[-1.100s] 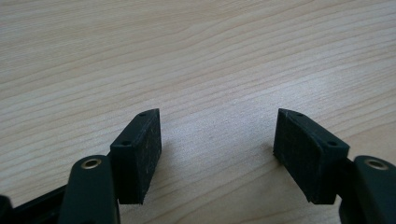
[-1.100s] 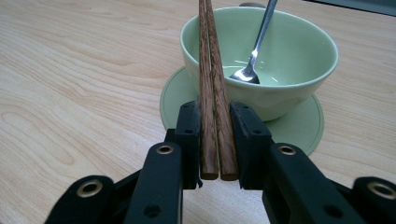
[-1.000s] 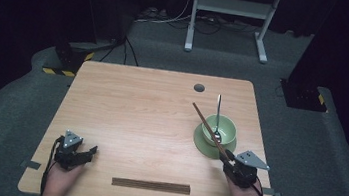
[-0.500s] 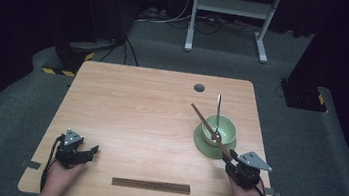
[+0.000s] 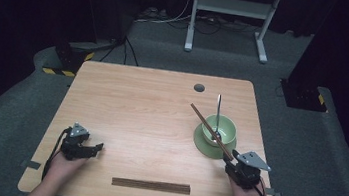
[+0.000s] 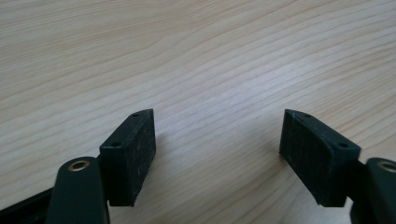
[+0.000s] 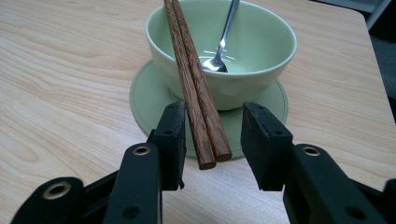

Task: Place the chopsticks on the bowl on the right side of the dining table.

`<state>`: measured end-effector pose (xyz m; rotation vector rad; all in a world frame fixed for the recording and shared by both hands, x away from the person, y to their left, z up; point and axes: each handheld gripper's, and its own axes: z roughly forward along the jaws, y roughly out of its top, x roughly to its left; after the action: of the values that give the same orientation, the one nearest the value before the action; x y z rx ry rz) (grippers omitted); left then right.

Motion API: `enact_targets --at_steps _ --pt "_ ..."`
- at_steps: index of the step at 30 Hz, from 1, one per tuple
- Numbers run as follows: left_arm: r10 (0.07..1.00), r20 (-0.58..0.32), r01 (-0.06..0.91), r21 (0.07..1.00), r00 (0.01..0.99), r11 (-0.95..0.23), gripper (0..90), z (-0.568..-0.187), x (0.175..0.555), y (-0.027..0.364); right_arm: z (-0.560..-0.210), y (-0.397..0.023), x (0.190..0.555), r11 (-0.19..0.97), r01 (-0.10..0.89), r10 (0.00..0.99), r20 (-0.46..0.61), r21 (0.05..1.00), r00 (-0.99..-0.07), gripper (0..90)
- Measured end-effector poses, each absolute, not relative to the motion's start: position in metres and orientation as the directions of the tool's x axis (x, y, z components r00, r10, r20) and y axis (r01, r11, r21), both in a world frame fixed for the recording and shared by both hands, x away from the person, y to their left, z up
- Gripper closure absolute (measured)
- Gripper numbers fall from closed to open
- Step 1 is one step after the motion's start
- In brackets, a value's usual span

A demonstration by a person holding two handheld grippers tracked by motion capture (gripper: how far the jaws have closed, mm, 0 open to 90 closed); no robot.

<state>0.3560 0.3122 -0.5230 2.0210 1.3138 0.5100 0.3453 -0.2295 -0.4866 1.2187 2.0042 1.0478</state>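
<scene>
You are letting go of the chopsticks (image 7: 198, 88), laid across the green bowl (image 7: 261, 51) at the tabletop's (image 5: 151, 110) right: your right tool's (image 7: 212, 142) jaws have just been opening, apart around them, so next draw straight back without nudging them.

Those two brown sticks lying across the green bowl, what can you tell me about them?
The pair of dark brown wooden chopsticks lies side by side, touching, slanted across the rim of the pale green bowl, which stands on a matching green saucer. Their blunt near ends hang over the saucer's edge, between the right gripper's jaws, which have just been opening: the left pad is at them, the right pad stands clear.
</scene>
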Motion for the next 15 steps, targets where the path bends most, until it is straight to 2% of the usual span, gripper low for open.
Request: enact_targets --at_steps 3,9,10,15 --pt "0.895 -0.089 0.627 0.744 0.437 -0.232 23.6 -0.521 0.36 0.305 -0.488 -0.228 0.346 0.275 0.473 0.908 -0.064 0.837 -0.414 60.4" --pt "0.877 -0.129 0.606 0.768 0.462 -0.206 21.8 -0.511 0.369 0.285 -0.485 -0.227 0.348 0.292 0.486 0.913 -0.089 0.824 -0.399 59.2" --pt "0.862 -0.167 0.61 0.769 0.478 -0.189 20.8 -0.507 0.374 0.277 -0.486 -0.229 0.347 0.31 0.492 0.912 -0.108 0.814 -0.396 59.3" --pt "0.847 -0.167 0.601 0.772 0.505 -0.206 19.9 -0.498 0.388 0.251 -0.486 -0.234 0.346 0.309 0.502 0.915 -0.108 0.808 -0.389 58.4"
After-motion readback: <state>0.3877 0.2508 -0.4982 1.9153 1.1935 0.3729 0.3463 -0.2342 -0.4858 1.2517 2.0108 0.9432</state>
